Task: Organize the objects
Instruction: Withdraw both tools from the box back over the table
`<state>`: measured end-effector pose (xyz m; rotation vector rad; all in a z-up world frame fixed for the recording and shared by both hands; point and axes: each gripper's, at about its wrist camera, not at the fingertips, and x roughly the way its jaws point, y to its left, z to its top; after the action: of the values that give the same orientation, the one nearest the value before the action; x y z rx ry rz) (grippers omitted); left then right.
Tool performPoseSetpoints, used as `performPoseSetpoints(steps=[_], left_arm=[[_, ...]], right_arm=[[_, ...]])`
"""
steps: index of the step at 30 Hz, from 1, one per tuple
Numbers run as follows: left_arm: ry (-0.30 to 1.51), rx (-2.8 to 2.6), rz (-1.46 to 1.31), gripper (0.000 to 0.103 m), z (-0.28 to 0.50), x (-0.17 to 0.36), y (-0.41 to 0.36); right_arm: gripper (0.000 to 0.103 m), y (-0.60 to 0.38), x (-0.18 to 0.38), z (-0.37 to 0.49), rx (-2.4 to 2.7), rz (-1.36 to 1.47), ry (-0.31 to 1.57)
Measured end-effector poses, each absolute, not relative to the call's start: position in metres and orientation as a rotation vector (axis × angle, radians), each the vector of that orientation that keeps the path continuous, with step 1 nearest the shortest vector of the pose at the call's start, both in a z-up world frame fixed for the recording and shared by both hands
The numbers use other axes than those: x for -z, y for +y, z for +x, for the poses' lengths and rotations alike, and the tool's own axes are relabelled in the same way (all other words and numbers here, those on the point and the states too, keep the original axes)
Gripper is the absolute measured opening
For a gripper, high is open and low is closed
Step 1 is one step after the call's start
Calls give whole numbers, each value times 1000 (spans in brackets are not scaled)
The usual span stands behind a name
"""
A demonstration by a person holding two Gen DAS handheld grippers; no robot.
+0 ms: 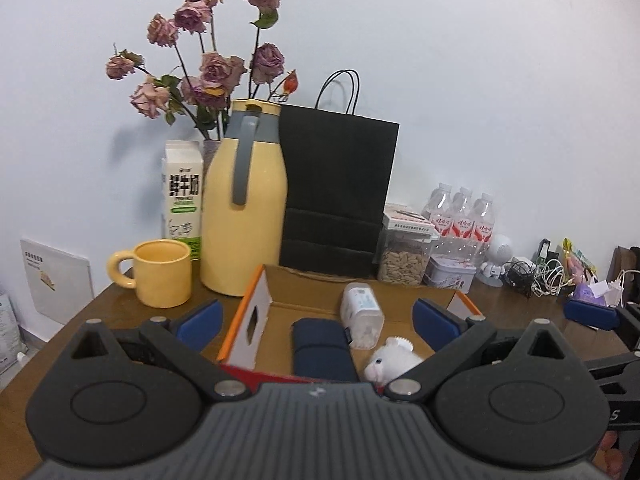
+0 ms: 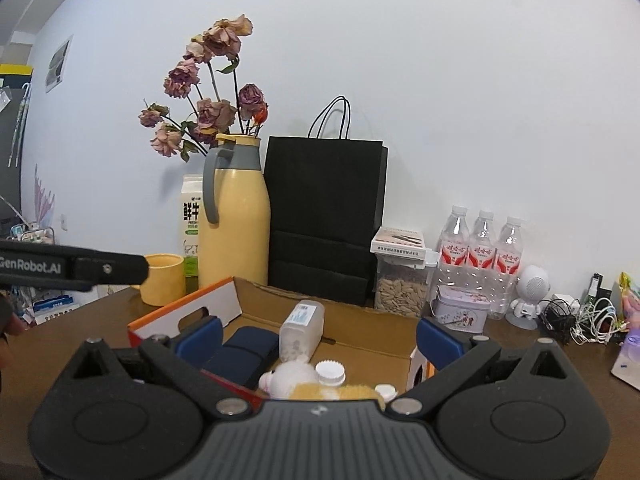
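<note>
Left claw [image 1: 318, 322] spread wide, nothing between blue pads, hovering over open cardboard box [image 1: 256, 312] on brown tabletop [image 1: 100, 312]; right claw [image 2: 318, 338] likewise spread, empty, above same box; inside box: navy pouch [image 1: 320, 346] lying flat, clear plastic bottle [image 1: 362, 314] on its side just beside pouch, white plush toy [image 1: 390, 362] at near edge; behind box: yellow mug [image 1: 162, 274], yellow thermos jug [image 1: 244, 200], milk carton [image 1: 180, 196], black paper bag [image 1: 336, 192]; three water bottles [image 1: 462, 216] far right.
</note>
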<state>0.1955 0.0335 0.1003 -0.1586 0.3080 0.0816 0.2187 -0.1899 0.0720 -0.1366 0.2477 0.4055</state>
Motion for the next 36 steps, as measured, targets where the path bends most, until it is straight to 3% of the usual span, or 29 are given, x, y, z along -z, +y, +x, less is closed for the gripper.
performPoseSetpoints(steps=[28,33,36], left_arm=[[448,-113,-101,103,117,-48,58],[467,-129,-113,103,113,-42,65],[473,-141,-118,103,111,-40,69]], right_arm=[[103,-222,9,142,-370,-156,479],[82,-223,21,151,-350,-164,529],[79,-220,23,154,-378,-160,538]])
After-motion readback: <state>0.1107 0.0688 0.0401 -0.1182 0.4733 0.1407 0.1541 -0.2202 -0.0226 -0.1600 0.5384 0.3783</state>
